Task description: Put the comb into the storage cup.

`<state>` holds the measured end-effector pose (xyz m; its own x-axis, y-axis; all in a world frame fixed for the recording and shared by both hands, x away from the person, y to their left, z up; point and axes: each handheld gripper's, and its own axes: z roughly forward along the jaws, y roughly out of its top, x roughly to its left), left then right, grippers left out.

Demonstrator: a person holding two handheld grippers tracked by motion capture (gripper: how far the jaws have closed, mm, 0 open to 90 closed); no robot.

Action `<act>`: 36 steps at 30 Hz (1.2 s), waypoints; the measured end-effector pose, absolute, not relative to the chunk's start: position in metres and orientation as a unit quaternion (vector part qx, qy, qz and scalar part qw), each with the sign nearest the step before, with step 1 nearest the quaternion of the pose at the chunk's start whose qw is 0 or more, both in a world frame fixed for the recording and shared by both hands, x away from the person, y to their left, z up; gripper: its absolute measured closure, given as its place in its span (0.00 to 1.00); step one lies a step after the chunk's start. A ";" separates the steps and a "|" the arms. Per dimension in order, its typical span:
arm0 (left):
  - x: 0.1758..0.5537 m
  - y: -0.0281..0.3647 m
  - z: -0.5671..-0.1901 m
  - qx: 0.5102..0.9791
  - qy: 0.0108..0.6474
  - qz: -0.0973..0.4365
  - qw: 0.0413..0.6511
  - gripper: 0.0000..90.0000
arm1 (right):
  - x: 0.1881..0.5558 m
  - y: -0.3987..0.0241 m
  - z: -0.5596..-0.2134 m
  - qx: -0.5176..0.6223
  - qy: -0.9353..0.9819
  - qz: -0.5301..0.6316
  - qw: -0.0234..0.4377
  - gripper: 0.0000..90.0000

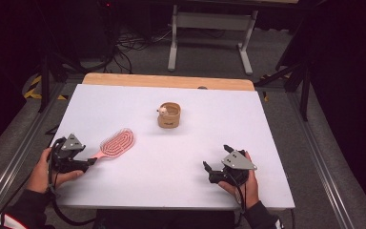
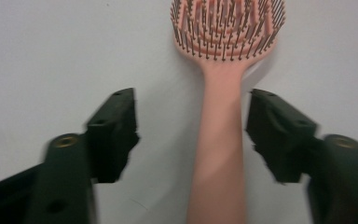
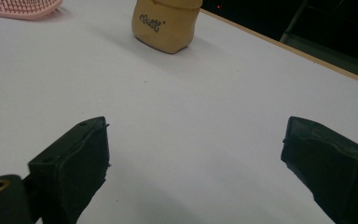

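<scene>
**Desk:** At the left of the white worktop [image 1: 181, 157], what is the left hand-held gripper [image 1: 89, 162] doing with that pink hairbrush [image 1: 116, 142]?

**Photographer:** It straddles the brush handle [image 2: 219, 140], jaws apart, one on each side, neither touching in the left gripper view. The brush lies flat with bristles up and its head pointing away toward the middle of the worktop, so the handle is the slim part that fits between the jaws. I read it as lined up to grip, not yet clamped.

**Desk:** And in the centre?

**Photographer:** A small tan pouch [image 1: 169, 115] stands upright with its mouth open, well apart from the brush head, toward the far edge. Something small and pale sits at its rim; too small to name. Open-topped, it looks a likely place for the brush, though that is my guess.

**Desk:** The right side?

**Photographer:** The right hand-held gripper [image 1: 208, 168] rests low near the worktop's near edge, jaws wide apart and empty, facing the pouch, perhaps ready to steady it.
</scene>
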<state>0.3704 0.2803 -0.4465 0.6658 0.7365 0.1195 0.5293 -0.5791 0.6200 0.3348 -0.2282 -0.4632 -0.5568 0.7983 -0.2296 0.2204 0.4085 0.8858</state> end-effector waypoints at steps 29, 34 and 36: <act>0.418 0.251 -0.450 0.922 0.324 0.071 0.199 0.49 | 0.336 -0.225 -0.466 0.328 0.778 0.424 0.328 0.09; 0.418 0.248 -0.448 0.926 0.317 0.070 0.194 0.63 | 0.336 -0.225 -0.466 0.327 0.778 0.424 0.329 0.09; 0.418 0.248 -0.448 0.925 0.319 0.070 0.195 0.70 | 0.336 -0.225 -0.467 0.328 0.779 0.423 0.327 0.09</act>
